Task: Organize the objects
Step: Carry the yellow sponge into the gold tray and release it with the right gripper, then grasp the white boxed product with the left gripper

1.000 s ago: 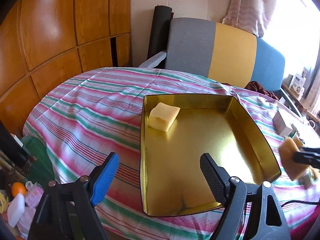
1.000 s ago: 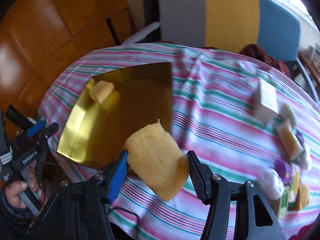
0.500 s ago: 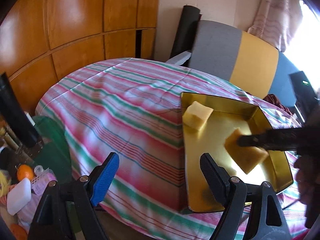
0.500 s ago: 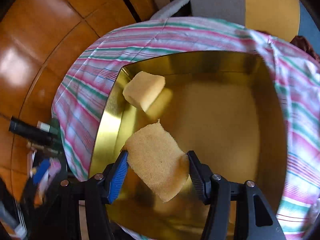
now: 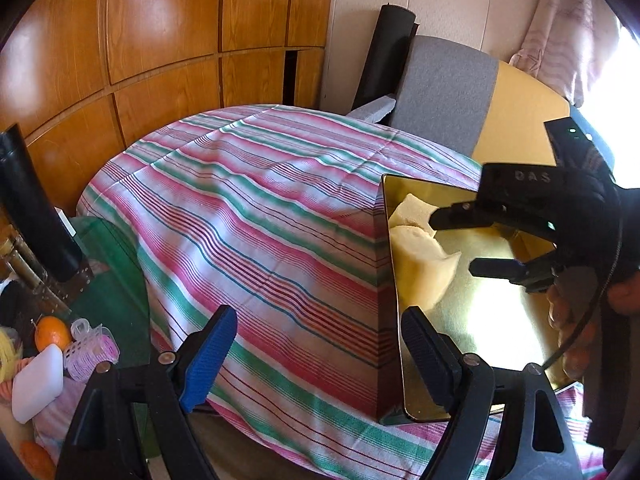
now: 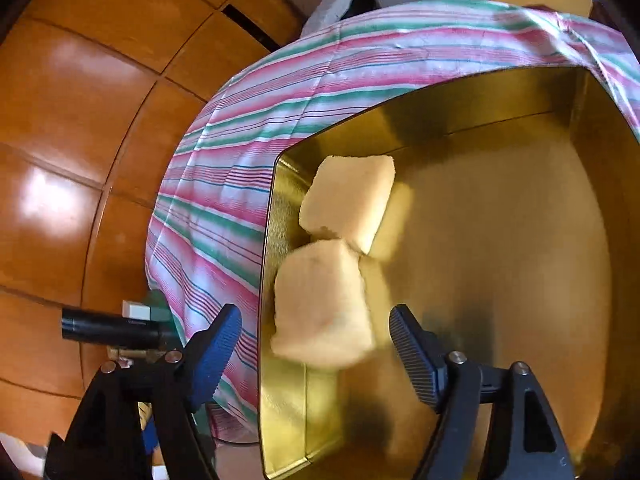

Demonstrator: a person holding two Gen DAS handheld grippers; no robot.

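A gold metal tray (image 6: 500, 240) (image 5: 500, 320) lies on the striped tablecloth. A pale yellow sponge (image 6: 348, 200) (image 5: 412, 210) sits in its far left corner. A second yellow sponge (image 6: 324, 304) (image 5: 424, 268) is right in front of it, blurred, free between my right gripper's spread fingers. My right gripper (image 6: 316, 344) (image 5: 452, 244) is open over the tray's left side. My left gripper (image 5: 316, 348) is open and empty over the table's near edge, left of the tray.
A striped tablecloth (image 5: 260, 208) covers the round table. Wooden wall panels (image 5: 160, 40) stand behind, with a grey, yellow and blue chair (image 5: 448, 88) at the back. Small items and an orange (image 5: 50, 332) lie low at the left.
My right gripper moved over the tray's left side and opened, letting go of the sponge beside the first one. My left gripper swung left, so the tray now sits at the right.
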